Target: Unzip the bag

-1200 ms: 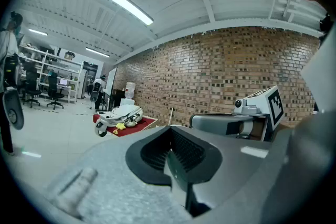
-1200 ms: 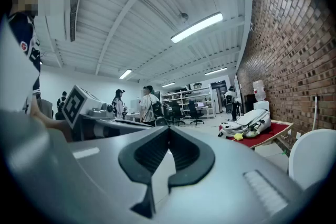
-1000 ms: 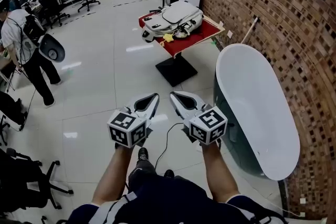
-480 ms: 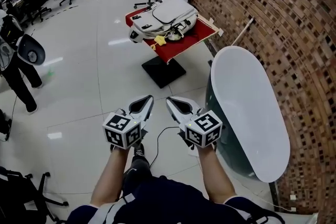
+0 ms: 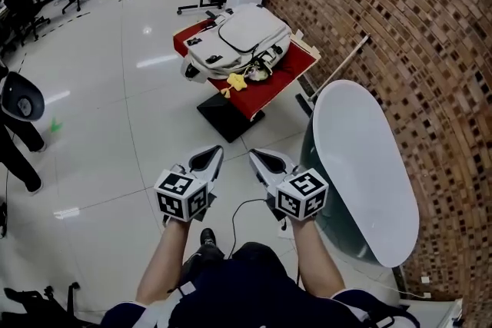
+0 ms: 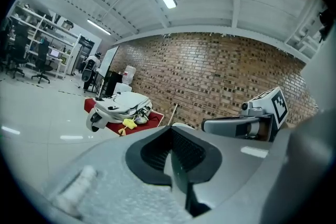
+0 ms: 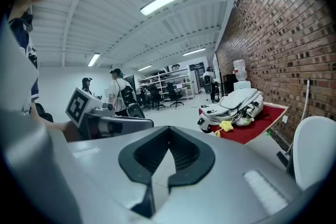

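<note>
The bag (image 5: 234, 38) lies flat on a red table (image 5: 288, 65) that stands close to the brick wall (image 5: 400, 19). It is a light grey backpack, and a small yellow charm (image 5: 234, 81) hangs from it over the near edge of the table. From here the bag looks closed, but the zip and its puller are too small to see, so I cannot say on which side the puller sits.

The person stands on the floor (image 5: 115, 111), well apart from the table, and holds both grippers low in front of the body. The left gripper (image 5: 204, 159) is clenched. In the left gripper view its two jaws meet along one thin line and nothing is between them. The right gripper (image 5: 265, 160) is clenched in the same way. In the right gripper view its pads are together and it carries nothing. Both grippers point toward the table, and the bag shows far behind the jaws in both gripper views. A white tub (image 5: 365, 165) stands at the right, between the person and the wall.

In my judgement the task has not really begun. No gripper touches the bag, and no part of the zip looks open. Everything is left to do: to come near the table, to release the jaws, to hold the bag steady with one gripper, to take the puller with the other, and to draw it along the zip.
</note>
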Available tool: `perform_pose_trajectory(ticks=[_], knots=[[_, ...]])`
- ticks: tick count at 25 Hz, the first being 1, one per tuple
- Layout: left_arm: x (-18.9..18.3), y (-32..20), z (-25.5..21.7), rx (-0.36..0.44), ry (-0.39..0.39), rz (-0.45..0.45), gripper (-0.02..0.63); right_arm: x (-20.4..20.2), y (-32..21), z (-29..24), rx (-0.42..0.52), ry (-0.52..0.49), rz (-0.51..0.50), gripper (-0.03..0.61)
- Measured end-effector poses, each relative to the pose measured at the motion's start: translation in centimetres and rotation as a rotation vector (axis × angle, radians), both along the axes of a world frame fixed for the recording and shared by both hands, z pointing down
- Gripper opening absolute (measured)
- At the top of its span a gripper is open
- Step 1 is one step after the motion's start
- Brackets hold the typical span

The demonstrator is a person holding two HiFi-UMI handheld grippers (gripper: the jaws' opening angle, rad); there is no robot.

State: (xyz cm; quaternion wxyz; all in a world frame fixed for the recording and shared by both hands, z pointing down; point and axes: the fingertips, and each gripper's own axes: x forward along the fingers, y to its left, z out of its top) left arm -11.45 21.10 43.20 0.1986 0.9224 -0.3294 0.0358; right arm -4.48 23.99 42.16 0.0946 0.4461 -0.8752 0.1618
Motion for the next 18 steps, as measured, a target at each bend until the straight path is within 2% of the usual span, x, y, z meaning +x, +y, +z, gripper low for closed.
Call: perform_pose_trajectory(ticks=[7, 13, 18], knots=[[0.4, -5.5, 1.3, -0.025, -0.006, 0.043, 0.002, 0.5, -5.3, 0.8, -0.012, 0.001, 0.049, 0.005], [3.1, -10.7, 1.9, -0.028, -0.042, 0.082, 0.002, 2.7, -11.6, 2.0, -0.011, -0.031, 0.073, 0.005], [5.8, -17.2, 2.3, 0.013, -0.091, 0.081, 0.002, 5.4, -18.5, 1.7, 0.025, -0.045, 0.064, 0.005]])
